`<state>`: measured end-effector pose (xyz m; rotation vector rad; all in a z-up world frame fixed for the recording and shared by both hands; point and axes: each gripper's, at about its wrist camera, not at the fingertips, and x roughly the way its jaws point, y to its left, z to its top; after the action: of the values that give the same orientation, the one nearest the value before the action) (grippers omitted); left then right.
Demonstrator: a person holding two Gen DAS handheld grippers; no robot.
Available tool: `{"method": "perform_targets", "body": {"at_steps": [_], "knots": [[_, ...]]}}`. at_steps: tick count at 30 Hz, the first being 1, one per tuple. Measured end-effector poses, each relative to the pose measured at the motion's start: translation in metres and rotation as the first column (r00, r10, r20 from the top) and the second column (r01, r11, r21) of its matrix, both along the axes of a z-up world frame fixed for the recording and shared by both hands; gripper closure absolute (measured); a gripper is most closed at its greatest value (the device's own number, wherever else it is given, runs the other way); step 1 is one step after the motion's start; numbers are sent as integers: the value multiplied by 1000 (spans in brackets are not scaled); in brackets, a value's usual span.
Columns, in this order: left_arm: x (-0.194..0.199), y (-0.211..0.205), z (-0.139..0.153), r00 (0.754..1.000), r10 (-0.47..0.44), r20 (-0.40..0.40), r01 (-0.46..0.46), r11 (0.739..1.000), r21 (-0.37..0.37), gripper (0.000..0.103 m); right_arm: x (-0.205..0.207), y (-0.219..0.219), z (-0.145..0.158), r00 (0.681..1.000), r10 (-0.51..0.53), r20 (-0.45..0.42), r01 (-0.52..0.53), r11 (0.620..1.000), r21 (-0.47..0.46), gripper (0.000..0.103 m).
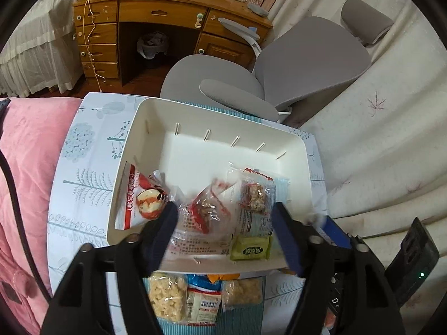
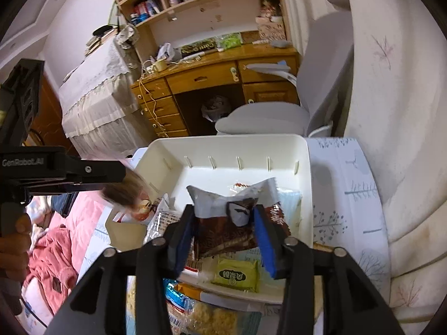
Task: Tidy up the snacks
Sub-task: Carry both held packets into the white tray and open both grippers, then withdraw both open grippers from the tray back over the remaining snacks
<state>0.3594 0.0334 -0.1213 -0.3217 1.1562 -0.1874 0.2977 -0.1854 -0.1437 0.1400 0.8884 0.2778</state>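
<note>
Hovering with jaws apart over the white bin (image 1: 296, 150), the left claw (image 1: 223, 223) holds nothing and the right claw (image 2: 223, 223) straddles a brown packet (image 2: 223, 234) without pressing, so several snacks are inside while noodle packs (image 1: 167, 298) wait outside.

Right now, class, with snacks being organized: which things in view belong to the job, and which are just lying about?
Belong:
white bin
red-and-white packet
green packet
brown packet
snack bags outside the bin

Lying about:
wooden desk
grey chair
pink quilt
</note>
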Motion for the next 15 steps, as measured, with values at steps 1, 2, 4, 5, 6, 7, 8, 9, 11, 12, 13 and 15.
{"method": "perform_targets", "body": {"at_steps": [1,2,4,5,6,7,8,9,11,12,13,15], "knots": [[0,0,0,1000,1,0,-1,1000,-1,31,1,-1,-2,1000,-4,-9,4,1000,5,55],[0,1,-1,1000,0,-3,0,1000,-2,31,2,-2,-4,1000,-10,-20,10,1000,8,55],[-1,1,-2,1000,2,-7,-2,1000,-6,31,3,-4,-7,999,-20,-38,20,1000,8,55],[-1,1,-2,1000,6,-12,-6,1000,-7,31,4,-6,-8,999,-23,-46,23,1000,8,55],[-2,1,-2,1000,9,-15,-9,1000,-7,31,4,-7,-9,998,-24,-54,25,1000,12,55],[-4,1,-2,1000,12,-18,-12,1000,-6,31,4,-7,-9,998,-24,-59,25,1000,16,55],[-6,1,-2,1000,17,-20,-17,1000,-5,31,3,-9,-9,998,-23,-65,24,999,24,55],[-8,1,0,1000,23,-20,-23,1000,-4,31,3,-10,-9,998,-21,-68,23,999,29,55],[-15,1,3,999,35,-22,-35,999,-5,31,1,-12,-7,997,-15,-71,18,999,37,55],[-18,1,4,999,39,-23,-39,999,-5,31,-1,-13,-5,997,-12,-71,15,999,42,55],[-22,1,6,999,42,-23,-42,999,-3,31,-3,-14,-4,997,-8,-72,11,999,49,55],[-32,-1,9,999,50,-21,-50,999,0,31,-6,-19,-1,997,-4,-75,9,997,71,55]]}}
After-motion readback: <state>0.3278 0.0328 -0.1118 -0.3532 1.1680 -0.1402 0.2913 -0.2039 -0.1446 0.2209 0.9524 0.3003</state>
